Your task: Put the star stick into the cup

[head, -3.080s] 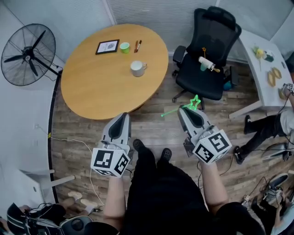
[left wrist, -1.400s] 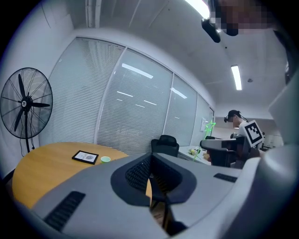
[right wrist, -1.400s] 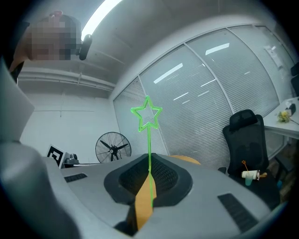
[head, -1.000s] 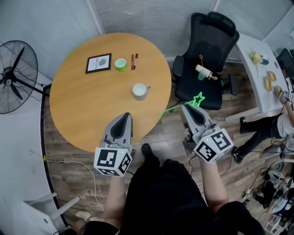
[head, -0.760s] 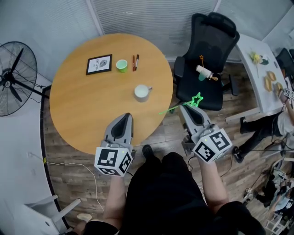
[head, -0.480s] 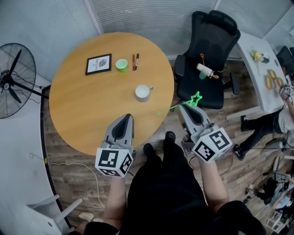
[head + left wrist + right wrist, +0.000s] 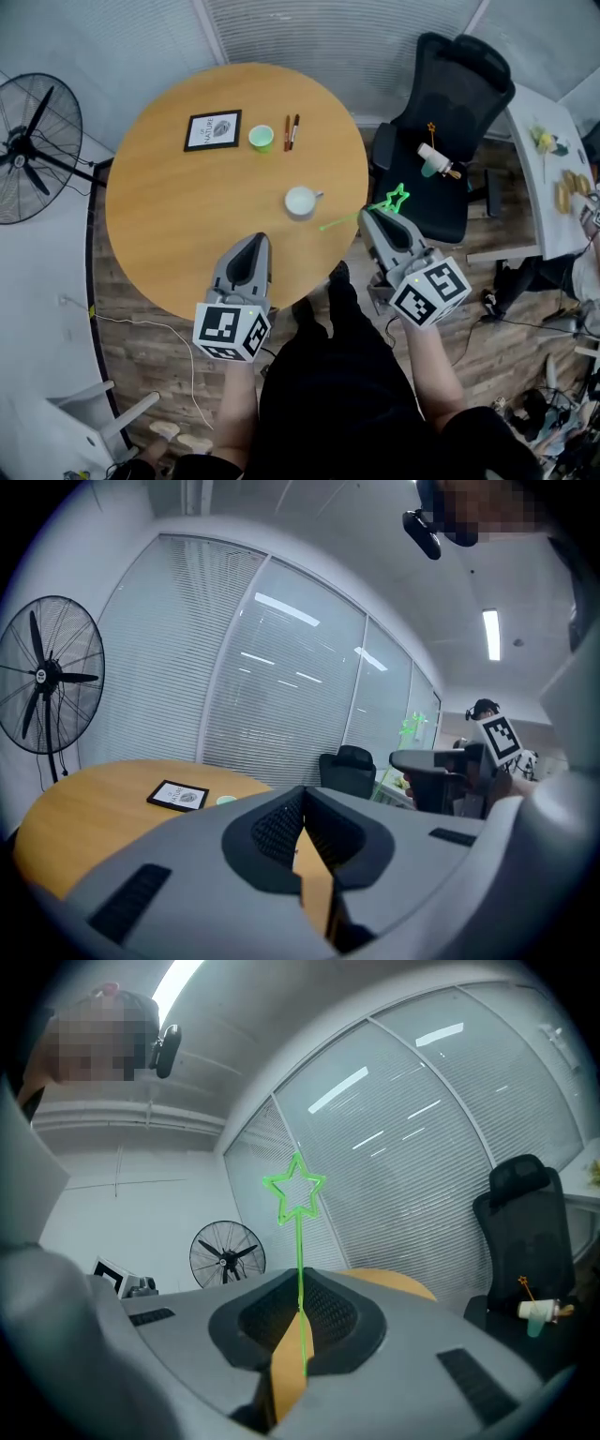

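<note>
Star stick (image 7: 352, 217) nearer cup (image 7: 301, 201), head-view only

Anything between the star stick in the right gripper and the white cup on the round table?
Nothing visible. The right gripper is shut on the star stick, and only bare table shows between the stick's free end and the white cup. The pens and green cup lie farther back, off that line.
</note>
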A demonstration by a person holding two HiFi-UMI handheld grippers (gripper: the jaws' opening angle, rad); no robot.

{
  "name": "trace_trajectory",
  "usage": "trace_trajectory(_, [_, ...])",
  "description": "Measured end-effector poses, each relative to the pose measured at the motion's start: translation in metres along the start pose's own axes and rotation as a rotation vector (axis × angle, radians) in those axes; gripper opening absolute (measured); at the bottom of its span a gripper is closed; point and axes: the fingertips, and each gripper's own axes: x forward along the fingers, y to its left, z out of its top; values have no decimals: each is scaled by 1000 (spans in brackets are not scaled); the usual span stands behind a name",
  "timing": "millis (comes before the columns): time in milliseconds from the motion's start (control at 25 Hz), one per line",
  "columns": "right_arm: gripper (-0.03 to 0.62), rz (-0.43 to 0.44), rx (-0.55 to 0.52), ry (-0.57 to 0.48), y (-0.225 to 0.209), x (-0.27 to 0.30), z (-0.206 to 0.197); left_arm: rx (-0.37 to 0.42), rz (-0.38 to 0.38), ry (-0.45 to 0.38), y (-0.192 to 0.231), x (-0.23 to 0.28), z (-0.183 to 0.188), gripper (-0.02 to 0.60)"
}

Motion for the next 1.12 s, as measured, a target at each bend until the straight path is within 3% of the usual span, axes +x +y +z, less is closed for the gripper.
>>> trace_trajectory(520, [26,194,23,95,-51,88,14,-42,187,0,23,59,15,-2])
trace_trajectory(1120, [26,369,59,254,-83,140,-19,-97,389,19,26,82,-2,-2])
